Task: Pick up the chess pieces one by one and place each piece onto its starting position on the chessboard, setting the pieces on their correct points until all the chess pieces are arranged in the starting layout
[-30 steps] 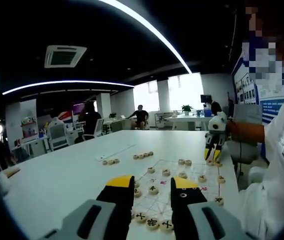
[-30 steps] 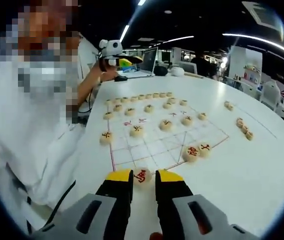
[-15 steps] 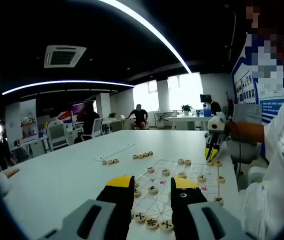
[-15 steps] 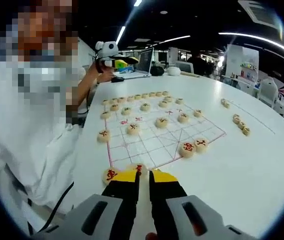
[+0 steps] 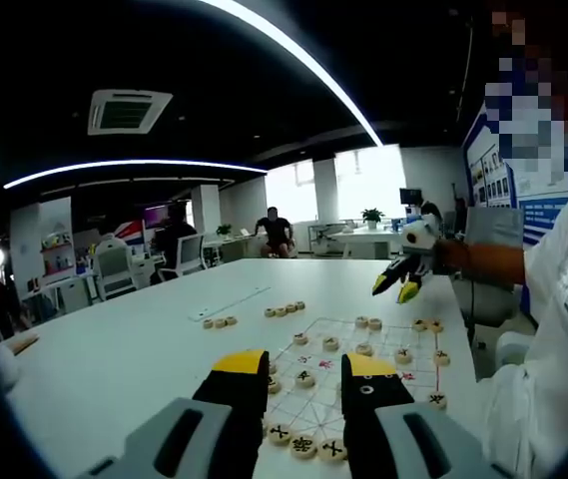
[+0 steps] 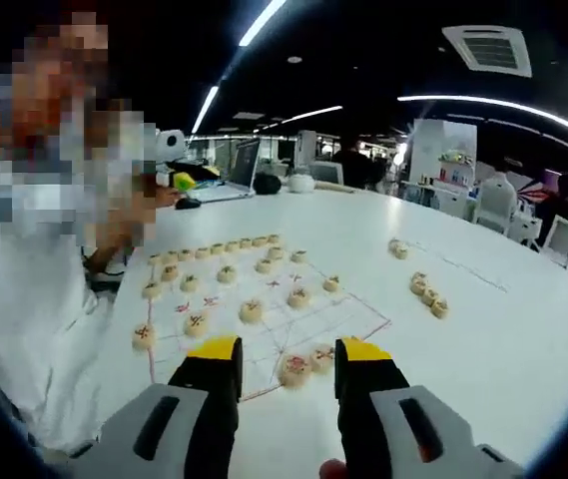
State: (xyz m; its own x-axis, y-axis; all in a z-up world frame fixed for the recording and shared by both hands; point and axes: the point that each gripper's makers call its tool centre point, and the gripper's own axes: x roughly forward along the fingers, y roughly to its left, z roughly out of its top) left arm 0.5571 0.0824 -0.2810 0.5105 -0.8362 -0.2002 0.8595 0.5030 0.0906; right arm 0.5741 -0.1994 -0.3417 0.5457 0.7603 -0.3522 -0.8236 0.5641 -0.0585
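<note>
Yellow-tipped jaws of the right gripper (image 6: 288,351) stand wide apart and empty above the chessboard's (image 6: 358,321) near edge; the left gripper (image 5: 305,369) likewise gapes empty.

An open office: desks (image 5: 363,242), swivel chairs (image 5: 114,271), a laptop (image 6: 232,172).

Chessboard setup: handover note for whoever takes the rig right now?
Left hand-held gripper: open, empty, hovering over the near edge of the chessboard.
Right hand-held gripper: open, empty, raised above the opposite edge; two red-marked pieces lie on the board between its jaws.
Done: a full row of pieces on the left gripper's side, several more on inner points.
Left: loose pieces off the board, a few more farther along the table; most of the right gripper's side is unfilled.
</note>
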